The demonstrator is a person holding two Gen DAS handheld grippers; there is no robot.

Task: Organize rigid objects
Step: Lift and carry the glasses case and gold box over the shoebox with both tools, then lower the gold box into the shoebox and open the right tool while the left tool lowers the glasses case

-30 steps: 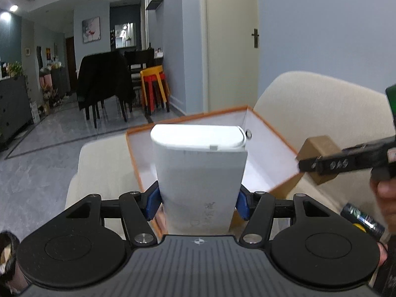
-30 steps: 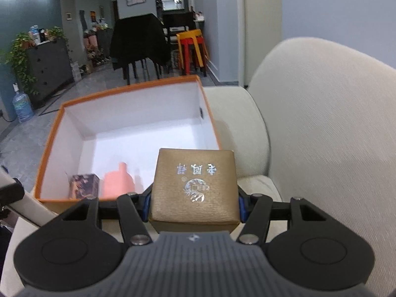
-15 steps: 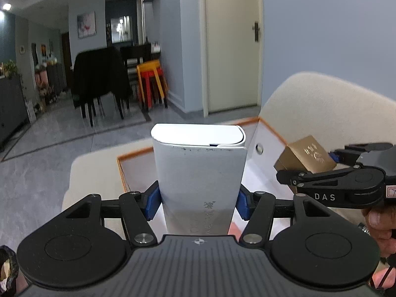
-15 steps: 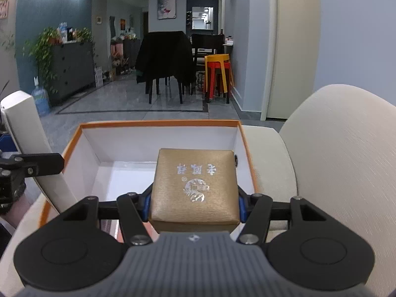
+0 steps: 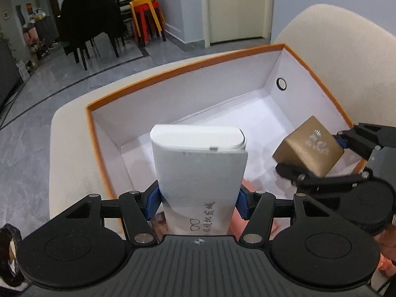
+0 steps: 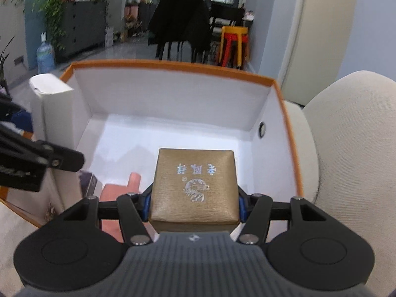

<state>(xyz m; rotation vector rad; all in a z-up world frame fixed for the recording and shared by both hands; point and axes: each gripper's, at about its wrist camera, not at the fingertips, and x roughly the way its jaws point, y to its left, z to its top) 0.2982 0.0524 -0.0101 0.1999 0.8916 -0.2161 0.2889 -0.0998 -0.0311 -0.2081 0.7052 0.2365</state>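
My left gripper (image 5: 199, 199) is shut on a tall white box (image 5: 199, 168), held over the near left part of an open orange-edged storage box (image 5: 173, 69) with white inner walls. In the right wrist view the white box (image 6: 53, 104) stands at the left wall. My right gripper (image 6: 194, 205) is shut on a gold square box (image 6: 194, 185) with silver lettering, held above the white floor of the storage box (image 6: 173, 66). The left wrist view shows that gold box (image 5: 309, 146) over the storage box's right side. A pink object (image 6: 118, 193) and a small dark packet (image 6: 86, 183) lie inside, partly hidden.
The storage box rests on a cream sofa (image 6: 351, 148) whose backrest rises at the right. Beyond lie a grey tiled floor, a dark chair (image 5: 91, 22), red and yellow stools (image 5: 146, 17), a dark cabinet with plants (image 6: 79, 24) and a water bottle (image 6: 45, 58).
Both grippers have tilted down and moved in over the storage box with their boxes still held. The gold box now hangs inside the box's right side, the white box over its near left.
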